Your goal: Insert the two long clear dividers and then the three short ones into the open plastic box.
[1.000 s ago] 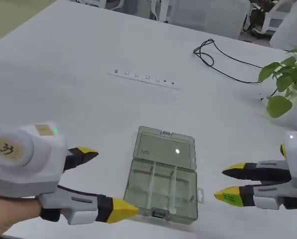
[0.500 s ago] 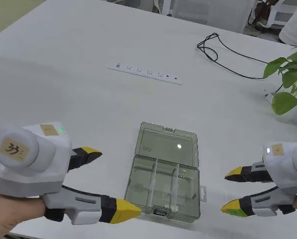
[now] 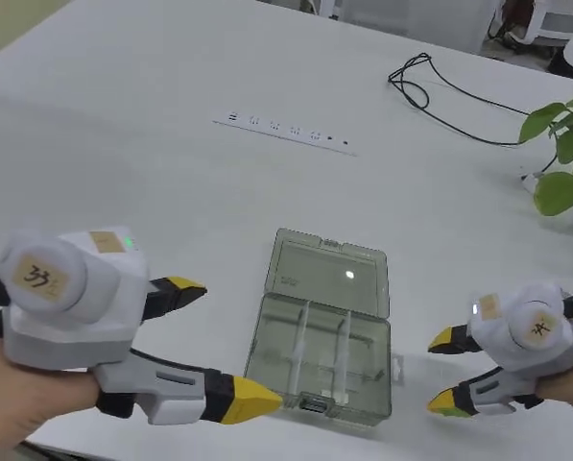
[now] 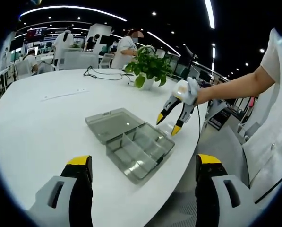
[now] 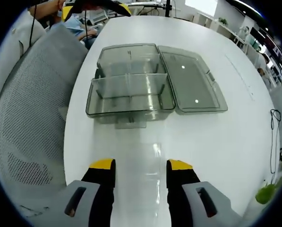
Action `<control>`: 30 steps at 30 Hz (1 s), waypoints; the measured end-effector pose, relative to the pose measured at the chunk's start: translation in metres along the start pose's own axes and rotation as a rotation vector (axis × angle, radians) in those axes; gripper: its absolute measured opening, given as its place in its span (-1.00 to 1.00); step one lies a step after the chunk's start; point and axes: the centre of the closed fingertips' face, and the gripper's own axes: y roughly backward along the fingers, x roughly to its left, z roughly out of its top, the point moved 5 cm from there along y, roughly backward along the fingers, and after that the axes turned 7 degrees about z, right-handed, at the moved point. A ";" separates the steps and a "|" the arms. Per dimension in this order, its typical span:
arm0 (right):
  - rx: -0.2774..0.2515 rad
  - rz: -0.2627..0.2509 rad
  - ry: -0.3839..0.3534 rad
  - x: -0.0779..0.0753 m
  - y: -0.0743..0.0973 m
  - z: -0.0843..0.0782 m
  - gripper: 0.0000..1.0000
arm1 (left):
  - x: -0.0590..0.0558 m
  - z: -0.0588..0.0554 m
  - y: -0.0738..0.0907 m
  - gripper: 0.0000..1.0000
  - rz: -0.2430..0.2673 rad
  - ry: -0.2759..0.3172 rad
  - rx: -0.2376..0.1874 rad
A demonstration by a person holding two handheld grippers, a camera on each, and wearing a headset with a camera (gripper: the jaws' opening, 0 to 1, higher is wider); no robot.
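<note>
Left tongs (image 3: 226, 342), right tongs (image 3: 440, 371) — white-grey bodies, black jaws, yellow tips — white sleeve (image 4: 278, 71).

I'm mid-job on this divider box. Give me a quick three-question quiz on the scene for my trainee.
1. True or false: the plastic box has its lid shut.
2. What lies on the table beyond the box? A) a power strip B) a mug C) a keyboard
3. What do the left tool and the right tool hold?
Key: 1) False, the lid lies open and flat on the table. 2) A. 3) Nothing; both are open, one on each side of the box.
</note>
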 end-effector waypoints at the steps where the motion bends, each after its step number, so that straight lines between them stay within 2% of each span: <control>1: 0.012 0.002 0.007 0.000 -0.002 -0.001 -0.13 | 0.000 0.000 0.000 0.84 -0.001 0.003 -0.002; 10: 0.062 0.011 0.027 -0.002 -0.012 -0.006 -0.15 | 0.004 -0.002 0.001 0.84 0.007 0.012 -0.001; 12: 0.071 -0.002 0.040 -0.003 -0.011 -0.006 -0.19 | 0.004 -0.003 0.001 0.84 0.009 0.014 0.003; 23: 0.060 -0.008 0.025 -0.003 -0.011 -0.004 -0.33 | 0.004 -0.001 -0.002 0.84 0.002 0.012 0.000; 30: 0.061 -0.009 0.023 -0.003 -0.012 -0.004 -0.34 | 0.004 -0.002 -0.003 0.83 0.000 0.011 0.002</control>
